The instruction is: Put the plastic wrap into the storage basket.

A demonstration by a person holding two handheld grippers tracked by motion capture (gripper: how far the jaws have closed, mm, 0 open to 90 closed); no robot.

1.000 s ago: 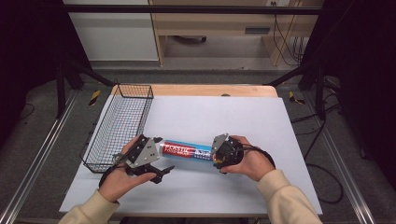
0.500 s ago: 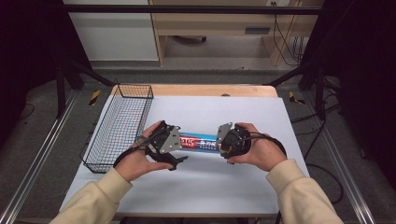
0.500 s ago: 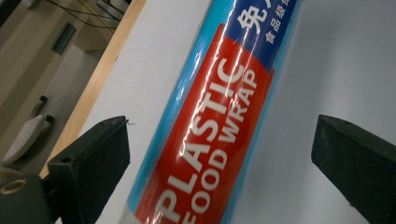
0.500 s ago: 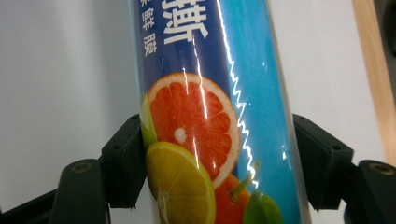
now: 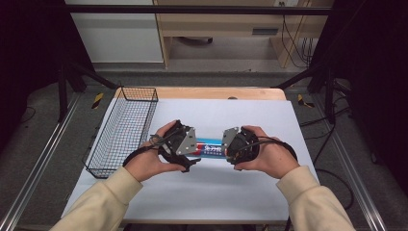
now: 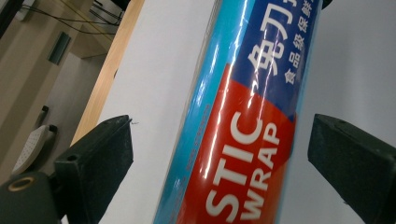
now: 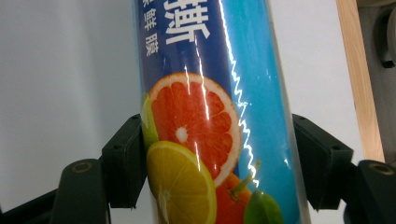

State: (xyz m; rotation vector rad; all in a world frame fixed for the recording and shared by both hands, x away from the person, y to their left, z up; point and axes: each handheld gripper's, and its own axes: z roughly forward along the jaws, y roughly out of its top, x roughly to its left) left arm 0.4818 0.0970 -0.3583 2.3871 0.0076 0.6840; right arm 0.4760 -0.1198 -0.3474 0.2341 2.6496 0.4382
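Plastic wrap in a long blue roll is held up between two grippers, a little to the right of the black wire basket. The roll lies sideways over the white table, and whether it touches the table cannot be told. It has red and dark blue parts with white letters, and one end has pictures of orange and lemon slices. The left gripper is at the end of the roll nearer the basket. Its two black jaws stand wide apart, one on each side of the roll, with white table showing in the gaps, so they are released and not pinching it. The right gripper is at the end of the roll farther from the basket. Its jaws press against both sides of the roll right by the fruit pictures, so they are grasping it. A person's hands in cream sleeves hold both grippers. The basket sits at the left edge of the table, apart from the roll.
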